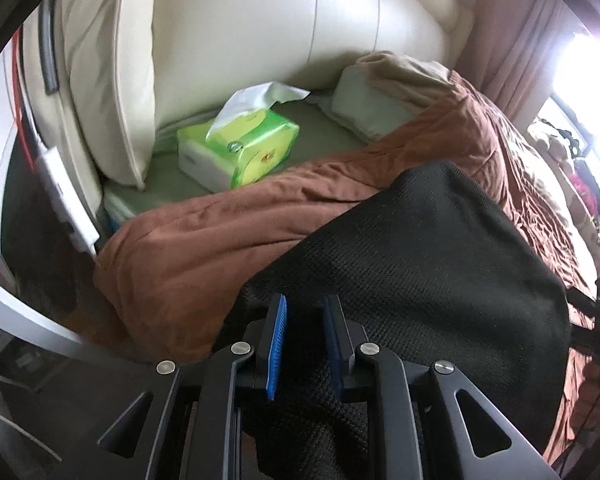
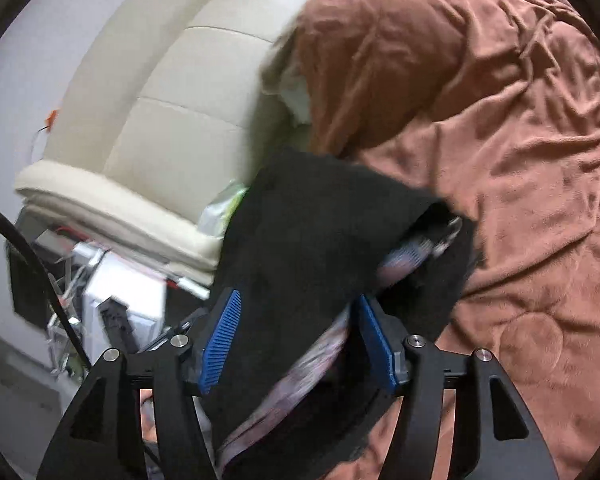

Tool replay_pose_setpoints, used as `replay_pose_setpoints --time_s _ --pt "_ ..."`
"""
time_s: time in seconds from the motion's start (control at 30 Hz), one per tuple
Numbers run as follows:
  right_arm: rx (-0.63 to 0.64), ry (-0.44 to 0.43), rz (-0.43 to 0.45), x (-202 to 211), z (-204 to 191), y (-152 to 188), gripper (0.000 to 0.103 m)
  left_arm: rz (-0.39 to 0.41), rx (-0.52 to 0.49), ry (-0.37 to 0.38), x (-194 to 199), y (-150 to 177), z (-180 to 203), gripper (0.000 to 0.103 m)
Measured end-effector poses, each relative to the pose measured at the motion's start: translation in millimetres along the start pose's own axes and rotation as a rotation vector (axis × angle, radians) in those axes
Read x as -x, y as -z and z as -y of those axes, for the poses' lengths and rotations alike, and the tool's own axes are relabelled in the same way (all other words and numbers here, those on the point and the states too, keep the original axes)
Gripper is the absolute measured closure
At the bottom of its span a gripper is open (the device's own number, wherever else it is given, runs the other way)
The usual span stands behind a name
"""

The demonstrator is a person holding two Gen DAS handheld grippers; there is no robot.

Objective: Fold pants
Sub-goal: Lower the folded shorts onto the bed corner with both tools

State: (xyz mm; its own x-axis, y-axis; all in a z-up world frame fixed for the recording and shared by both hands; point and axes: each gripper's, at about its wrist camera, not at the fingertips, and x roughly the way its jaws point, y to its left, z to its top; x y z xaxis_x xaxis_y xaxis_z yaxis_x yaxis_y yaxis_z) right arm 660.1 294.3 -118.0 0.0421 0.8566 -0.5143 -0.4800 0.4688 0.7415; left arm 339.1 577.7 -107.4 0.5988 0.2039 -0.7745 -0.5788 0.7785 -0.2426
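Nearest the camera, the left gripper (image 1: 303, 344) pinches black mesh pants (image 1: 420, 264) between its blue pads. The right gripper (image 2: 296, 344) stands parted, cloth and waistband loose between its jaws. The pants hang over the brown quilt (image 1: 204, 232), likely mid-fold; next, lay them flat. Behind the quilt, a green tissue pack (image 1: 240, 148) shows one tissue sticking out

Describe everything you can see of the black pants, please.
The black pants are of a coarse, mesh-like knit, with a pale striped band showing where they turn inside out. They lie bunched and draped over the brown blanket on the bed, not yet folded flat. Cloth runs between the jaws of the left gripper, which stand narrowly apart, and between those of the right gripper, which stand wider, with no pad pressing on it.
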Motion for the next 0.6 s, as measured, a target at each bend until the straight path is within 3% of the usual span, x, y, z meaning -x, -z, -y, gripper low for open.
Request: replay_pose_setpoints --time_s 0.07,0.17,0.23,0.43,0.6 --pt "0.022 0.079 0.042 0 8 -13 0.045 0.001 -0.023 -0.034 1 1 0 0.078" --pt "0.044 0.182 0.122 16 10 -29 0.046 -0.015 -0.021 -0.142 2 5 -5 0.078" --pt "0.093 0.279 0.185 32 4 -36 0.046 -0.007 -0.058 -0.140 8 10 -3 0.078" --pt "0.265 0.245 0.202 62 -37 -21 0.046 0.064 -0.083 -0.137 41 12 14 0.078" --pt "0.428 0.210 0.149 54 -73 7 0.046 0.108 -0.091 -0.080 57 11 35 0.078"
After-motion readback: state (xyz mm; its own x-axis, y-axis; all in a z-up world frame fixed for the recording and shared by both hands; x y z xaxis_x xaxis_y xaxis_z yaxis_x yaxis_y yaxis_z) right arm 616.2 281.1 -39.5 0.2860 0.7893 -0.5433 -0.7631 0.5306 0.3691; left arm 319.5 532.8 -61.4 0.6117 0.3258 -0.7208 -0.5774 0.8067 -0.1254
